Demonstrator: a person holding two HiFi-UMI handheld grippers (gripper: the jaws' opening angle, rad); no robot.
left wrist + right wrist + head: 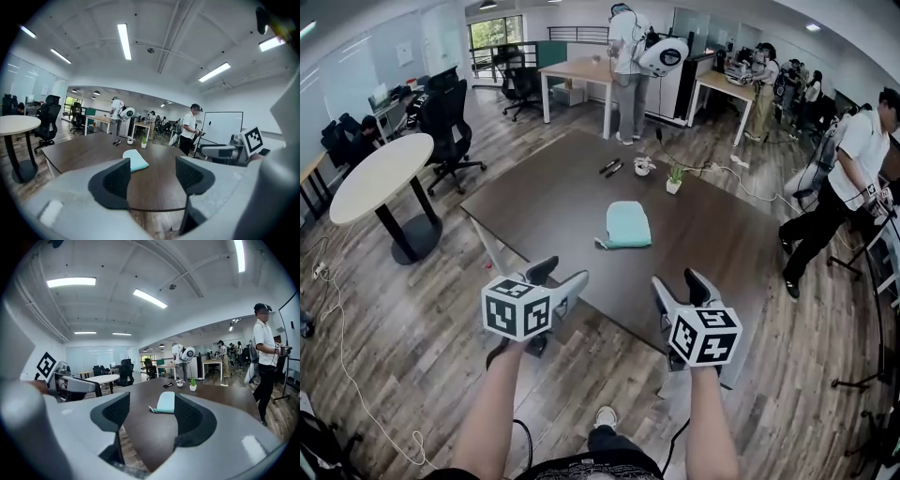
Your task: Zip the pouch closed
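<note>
A flat mint-green pouch (628,225) lies in the middle of the dark brown table (553,202), its zipper pull tab pointing to the near left. It also shows in the left gripper view as the pouch (136,160) and in the right gripper view as the pouch (165,402). My left gripper (555,278) and my right gripper (680,284) hover side by side at the table's near edge, well short of the pouch. Both stand open with nothing between the jaws.
Two dark pens (610,168), a small white cup (644,166) and a tiny potted plant (674,177) sit at the table's far side. A round white table (380,174) and office chairs stand left. People (839,187) move about right and behind.
</note>
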